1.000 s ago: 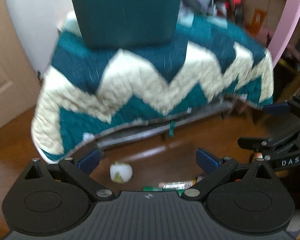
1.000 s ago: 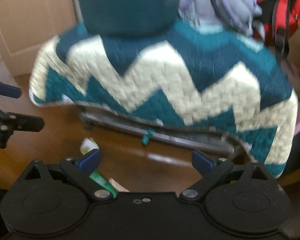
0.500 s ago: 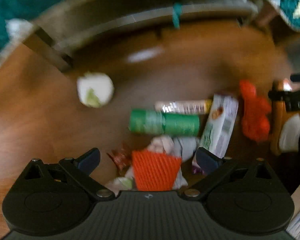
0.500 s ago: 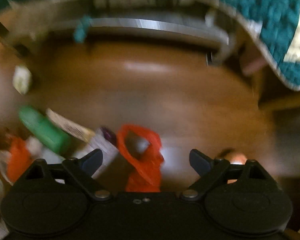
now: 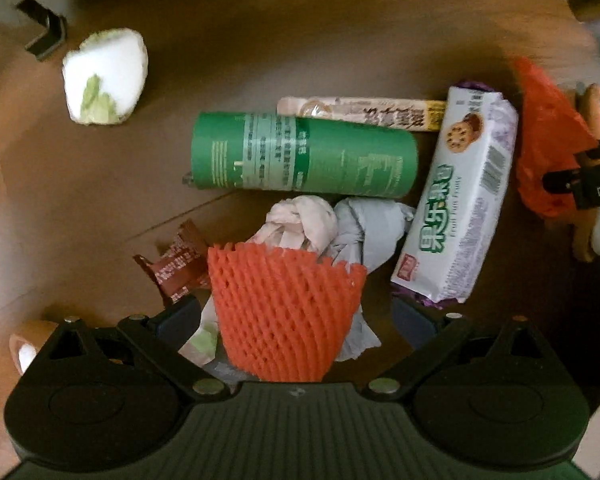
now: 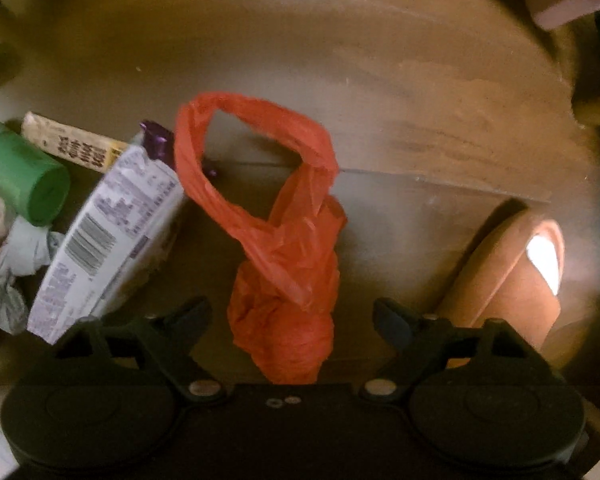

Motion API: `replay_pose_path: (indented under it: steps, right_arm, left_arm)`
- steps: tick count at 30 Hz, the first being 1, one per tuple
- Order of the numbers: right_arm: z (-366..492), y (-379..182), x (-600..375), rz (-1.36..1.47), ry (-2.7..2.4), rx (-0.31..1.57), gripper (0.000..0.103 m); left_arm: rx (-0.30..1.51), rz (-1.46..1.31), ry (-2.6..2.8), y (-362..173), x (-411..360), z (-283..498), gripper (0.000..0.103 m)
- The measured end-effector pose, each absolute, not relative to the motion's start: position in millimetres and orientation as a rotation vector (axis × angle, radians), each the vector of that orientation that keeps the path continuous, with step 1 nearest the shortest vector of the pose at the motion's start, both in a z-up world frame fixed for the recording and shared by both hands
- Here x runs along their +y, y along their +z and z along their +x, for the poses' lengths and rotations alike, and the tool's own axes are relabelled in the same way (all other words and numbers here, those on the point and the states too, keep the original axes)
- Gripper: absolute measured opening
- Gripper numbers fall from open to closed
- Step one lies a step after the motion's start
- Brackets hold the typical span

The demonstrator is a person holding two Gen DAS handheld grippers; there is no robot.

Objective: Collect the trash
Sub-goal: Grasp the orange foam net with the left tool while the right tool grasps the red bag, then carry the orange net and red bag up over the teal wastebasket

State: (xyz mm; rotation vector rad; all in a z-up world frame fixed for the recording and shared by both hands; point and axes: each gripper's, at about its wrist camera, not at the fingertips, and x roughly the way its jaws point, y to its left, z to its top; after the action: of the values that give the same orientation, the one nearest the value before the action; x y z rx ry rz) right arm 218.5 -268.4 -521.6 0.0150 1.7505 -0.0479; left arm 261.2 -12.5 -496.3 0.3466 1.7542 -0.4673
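Trash lies on the brown wooden floor. In the left wrist view my left gripper [image 5: 296, 316] is open above an orange foam net [image 5: 284, 312], with crumpled tissues [image 5: 300, 220], a brown wrapper [image 5: 176, 264], a green can [image 5: 304, 156], a snack stick wrapper [image 5: 360, 110] and a biscuit pack [image 5: 460, 200] beyond. A white wad [image 5: 104, 76] lies far left. In the right wrist view my right gripper [image 6: 292, 316] is open over a knotted orange plastic bag [image 6: 288, 264]; the biscuit pack [image 6: 108, 240] and green can [image 6: 24, 176] lie to its left.
A metal bed-frame foot [image 5: 44, 36] stands at the far left. A person's slippered foot [image 6: 512, 276] stands right of the orange bag. The other foot [image 5: 28, 344] shows at the lower left of the left view. The right gripper's body [image 5: 588, 180] shows at the right edge.
Both grippers have tilted down from the quilt-covered bed to the floor and come closer to the trash. Both stay open.
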Motion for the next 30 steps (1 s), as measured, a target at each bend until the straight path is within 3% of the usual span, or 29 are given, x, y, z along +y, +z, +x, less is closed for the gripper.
replay_pose_path:
  steps: [4,6,8,10,14,20,30]
  right_arm:
    - [214,-533,-270,0.032,-0.059,1.771,0.074]
    - [213,-536,-269,0.030,-0.060,1.776,0.069]
    - [216,-538,-265,0.026,-0.056,1.780,0.066]
    - [216,-538,-262,0.010,-0.054,1.776,0.054]
    - [218,-534,-260,0.000,-0.046,1.775,0.038]
    - [228,-516,-248,-0.032,-0.064,1.764,0.031]
    - [243,-428,-247,0.028,-0.063,1.680,0.030]
  left_arm:
    - [1.768,0.353,-0.480,-508,-15,258,0.087]
    - [1.779,0.354,-0.478,-512,-15,257,0.070]
    - [1.791,0.344,-0.472,-515,-14,258,0.060]
    - [1.797,0.326,-0.451,-516,-11,259,0.059]
    - [1.797,0.275,-0.425,-513,-4,264,0.038]
    - [1.793,0.264,-0.423,-504,-1,267,0.017]
    - [1.721,0.270,-0.392,-439,-4,281,0.013]
